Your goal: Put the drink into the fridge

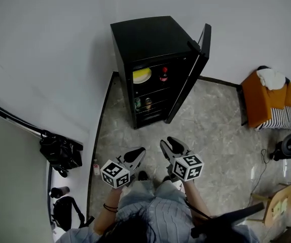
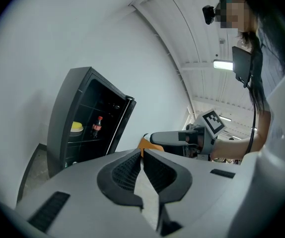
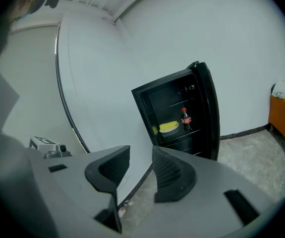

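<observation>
Left gripper (image 1: 141,151) jaws together, right gripper (image 1: 168,142) jaws apart, both empty. Cola bottle (image 1: 164,75) sits in the open fridge (image 1: 140,34) far ahead; closing its door (image 1: 193,80) probably wants a gentle push.

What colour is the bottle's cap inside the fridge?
Red; the right gripper view shows the cap best.

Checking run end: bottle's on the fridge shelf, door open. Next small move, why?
Probably reach the right claw to the open door and push it shut: the bottle stands inside the fridge, and the left claw is empty too.
</observation>
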{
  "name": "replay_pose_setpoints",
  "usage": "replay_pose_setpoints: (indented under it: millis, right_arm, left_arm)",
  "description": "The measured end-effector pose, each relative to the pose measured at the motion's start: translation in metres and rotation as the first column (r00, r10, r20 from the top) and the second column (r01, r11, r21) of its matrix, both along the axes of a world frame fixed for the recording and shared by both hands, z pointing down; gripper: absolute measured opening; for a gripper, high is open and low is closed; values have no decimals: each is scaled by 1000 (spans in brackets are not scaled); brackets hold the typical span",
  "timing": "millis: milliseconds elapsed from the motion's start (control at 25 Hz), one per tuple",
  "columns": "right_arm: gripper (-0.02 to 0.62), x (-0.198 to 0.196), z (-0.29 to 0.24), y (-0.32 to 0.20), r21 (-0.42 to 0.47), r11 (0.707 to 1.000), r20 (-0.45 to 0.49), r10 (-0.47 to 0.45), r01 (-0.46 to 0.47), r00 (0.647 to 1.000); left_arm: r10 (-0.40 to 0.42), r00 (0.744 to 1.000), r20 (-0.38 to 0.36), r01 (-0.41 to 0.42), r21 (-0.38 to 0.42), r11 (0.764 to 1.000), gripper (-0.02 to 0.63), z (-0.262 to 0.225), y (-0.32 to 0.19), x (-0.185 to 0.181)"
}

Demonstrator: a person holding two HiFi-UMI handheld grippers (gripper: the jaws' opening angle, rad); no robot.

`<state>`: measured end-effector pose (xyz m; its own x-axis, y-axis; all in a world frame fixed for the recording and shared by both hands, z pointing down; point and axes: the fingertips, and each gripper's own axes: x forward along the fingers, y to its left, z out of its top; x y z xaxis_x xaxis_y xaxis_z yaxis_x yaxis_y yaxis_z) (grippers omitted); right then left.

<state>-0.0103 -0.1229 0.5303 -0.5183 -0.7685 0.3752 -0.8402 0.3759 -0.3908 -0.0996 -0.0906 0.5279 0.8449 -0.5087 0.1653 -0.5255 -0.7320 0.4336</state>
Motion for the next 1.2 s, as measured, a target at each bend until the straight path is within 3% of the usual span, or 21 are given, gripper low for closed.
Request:
replay_pose_setpoints:
  millis: [360,640,1200]
  right_arm:
    - [135,21,3,43,-24,1000,13,12,-12,1000]
    - [127,38,-4,92,-14,1000,50,-15,16,999]
    - [106,61,-22,172,42,995,78,-96,93,992]
  left_arm:
    - [30,1000,-4,-30,9,1000,6,-8,28,30]
    - [31,997,71,-36,65,997,6,-18,66,63]
    - [-91,995,35,87,97,992,6,-46,149,77]
